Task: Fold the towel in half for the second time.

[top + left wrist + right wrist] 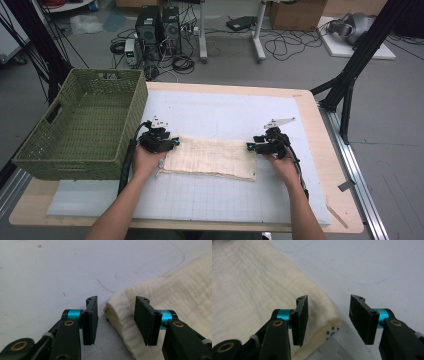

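The folded cream cloth (212, 157) lies flat on the white gridded mat (225, 200) on the table (320, 125), its long axis running across from the person's left to right. Each short end sits at one tool, so neither hand is nearer than the other: the left tool (175, 142) is at the cloth's far left corner, the right tool (248, 146) at its far right corner.

In the left gripper view, the left tool (115, 320) has its jaws about half open, and the rounded folded corner of the cloth (175, 297) pokes into the gap, closer to the right-hand jaw. The pads do not press on it yet.

In the right gripper view, the right tool (328, 320) is likewise about half open. The cloth (249, 285) edge, with a small dotted label (331, 331) at the corner, lies under and beside the left-hand jaw; the other jaw stands over bare mat. Nothing is clamped.

The coming pinch likely depends on each tool straddling its corner's layered edge, with the two grips at opposite ends of the long axis. A green woven basket (85, 125) sits to the left.
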### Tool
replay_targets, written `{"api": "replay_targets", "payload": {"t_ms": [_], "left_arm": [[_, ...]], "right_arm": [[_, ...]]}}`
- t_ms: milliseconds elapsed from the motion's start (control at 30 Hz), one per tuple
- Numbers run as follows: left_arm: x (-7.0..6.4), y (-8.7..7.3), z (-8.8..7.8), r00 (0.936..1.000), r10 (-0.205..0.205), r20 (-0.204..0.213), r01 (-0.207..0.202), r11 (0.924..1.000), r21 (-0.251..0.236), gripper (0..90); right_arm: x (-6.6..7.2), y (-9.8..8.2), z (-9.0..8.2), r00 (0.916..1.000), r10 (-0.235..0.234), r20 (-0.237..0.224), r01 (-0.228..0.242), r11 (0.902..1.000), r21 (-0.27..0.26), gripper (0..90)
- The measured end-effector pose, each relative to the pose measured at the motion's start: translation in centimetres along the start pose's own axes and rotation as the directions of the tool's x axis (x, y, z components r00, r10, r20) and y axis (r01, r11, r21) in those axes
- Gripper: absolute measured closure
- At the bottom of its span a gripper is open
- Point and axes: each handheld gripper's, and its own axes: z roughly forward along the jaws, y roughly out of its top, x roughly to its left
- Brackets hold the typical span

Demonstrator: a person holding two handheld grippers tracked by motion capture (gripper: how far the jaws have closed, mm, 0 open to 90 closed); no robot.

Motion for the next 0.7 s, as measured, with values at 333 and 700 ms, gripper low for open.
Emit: {"api": "replay_targets", "payload": {"t_ms": [333, 700], "left_arm": [[0.1, 0.0, -0.2, 0.9978, 0.006, 0.066, -0.006, 0.9999, -0.013, 85.4], [-0.6, 0.3, -2.6, 0.9989, 0.020, 0.043, -0.014, 0.9916, -0.129, 85.6]], "right_arm": [[0.2, 0.0, 0.3, 0.9978, -0.017, -0.064, 0.019, 0.9992, 0.034, 83.6], [1.1, 0.4, -2.3, 0.9957, -0.054, -0.075, 0.049, 0.9966, -0.066, 84.4]]}}
